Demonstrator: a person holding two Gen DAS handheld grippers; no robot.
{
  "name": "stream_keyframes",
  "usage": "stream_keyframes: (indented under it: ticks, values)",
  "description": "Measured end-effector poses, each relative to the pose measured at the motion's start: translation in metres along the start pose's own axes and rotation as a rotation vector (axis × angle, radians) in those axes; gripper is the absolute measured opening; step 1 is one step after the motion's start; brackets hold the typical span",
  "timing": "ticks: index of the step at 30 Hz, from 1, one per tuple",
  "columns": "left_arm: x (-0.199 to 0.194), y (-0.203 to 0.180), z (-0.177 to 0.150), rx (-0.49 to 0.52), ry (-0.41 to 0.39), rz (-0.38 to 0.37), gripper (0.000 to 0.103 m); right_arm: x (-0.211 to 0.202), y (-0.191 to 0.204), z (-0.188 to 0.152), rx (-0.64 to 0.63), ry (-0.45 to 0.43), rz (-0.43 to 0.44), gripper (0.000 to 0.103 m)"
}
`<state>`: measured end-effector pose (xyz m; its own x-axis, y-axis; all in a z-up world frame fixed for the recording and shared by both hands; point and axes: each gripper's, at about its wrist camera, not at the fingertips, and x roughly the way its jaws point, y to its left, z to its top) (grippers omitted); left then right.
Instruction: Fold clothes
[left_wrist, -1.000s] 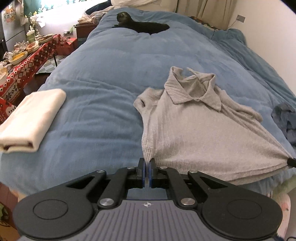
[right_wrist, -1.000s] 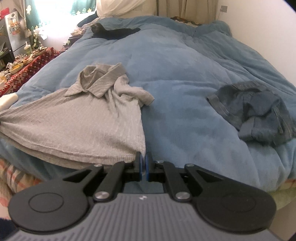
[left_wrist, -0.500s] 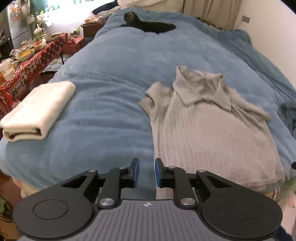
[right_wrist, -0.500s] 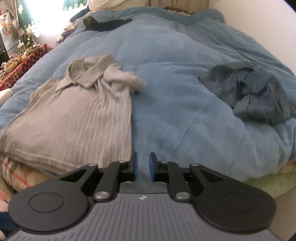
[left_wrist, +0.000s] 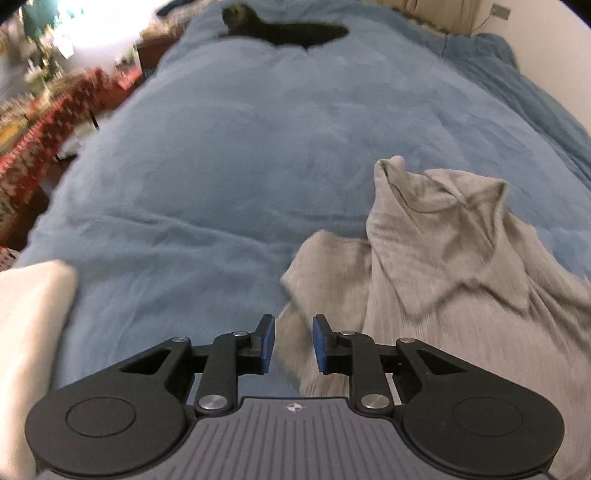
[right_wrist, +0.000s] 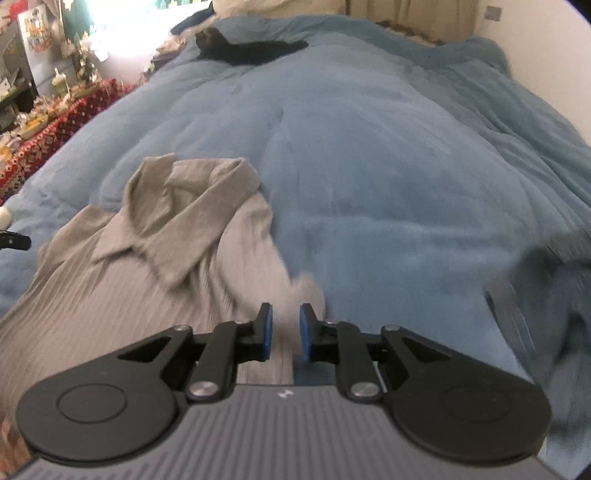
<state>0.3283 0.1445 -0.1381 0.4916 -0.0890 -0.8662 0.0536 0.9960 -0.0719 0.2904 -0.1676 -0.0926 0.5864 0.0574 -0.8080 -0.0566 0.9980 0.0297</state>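
Shirt (left_wrist: 443, 295), grey and collared, lies spread on the blue bed (left_wrist: 258, 147). Left gripper (left_wrist: 293, 343) has just opened further, right gripper (right_wrist: 284, 332) stands narrowly parted; both empty. Pinch each sleeve near its shoulder, then fold both inward evenly.

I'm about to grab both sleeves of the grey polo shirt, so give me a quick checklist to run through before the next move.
1. Left gripper empty, its jaws having just been opening: ok.
2. Right gripper empty, jaws apart after opening: ok.
3. Left sleeve ahead of the left gripper: ok.
4. Right sleeve ahead of the right gripper: ok.
5. Grey polo shirt lying flat: not ok, collar rumpled.
6. Denim garment clear of the shirt: ok.
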Motion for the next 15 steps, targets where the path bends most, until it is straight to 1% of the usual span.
stream_keyframes:
  ticks: [3,6,8,10,12,14,15]
  values:
    - [0.015,0.0,0.022,-0.014,0.056,-0.02,0.022,0.022,-0.002,0.031,0.004,0.055,0.014,0.017]
    - [0.02,-0.003,0.04,-0.021,0.122,-0.021,0.023,0.027,-0.006,0.052,0.025,0.118,0.016,0.018]
    - [0.019,-0.009,0.049,-0.008,0.156,-0.004,0.031,0.023,-0.008,0.061,0.055,0.148,0.029,0.022]
    - [0.016,-0.013,0.056,-0.006,0.183,0.013,0.034,0.018,-0.011,0.069,0.09,0.165,0.034,0.035]
    - [0.013,-0.015,0.062,-0.01,0.189,0.025,0.035,0.016,-0.012,0.074,0.104,0.178,0.018,0.038]
    - [0.01,-0.017,0.066,-0.019,0.177,0.041,0.041,0.018,-0.012,0.077,0.092,0.185,0.01,0.042]
    - [0.008,-0.018,0.066,-0.026,0.173,0.045,0.041,0.019,-0.012,0.078,0.087,0.183,0.011,0.048]
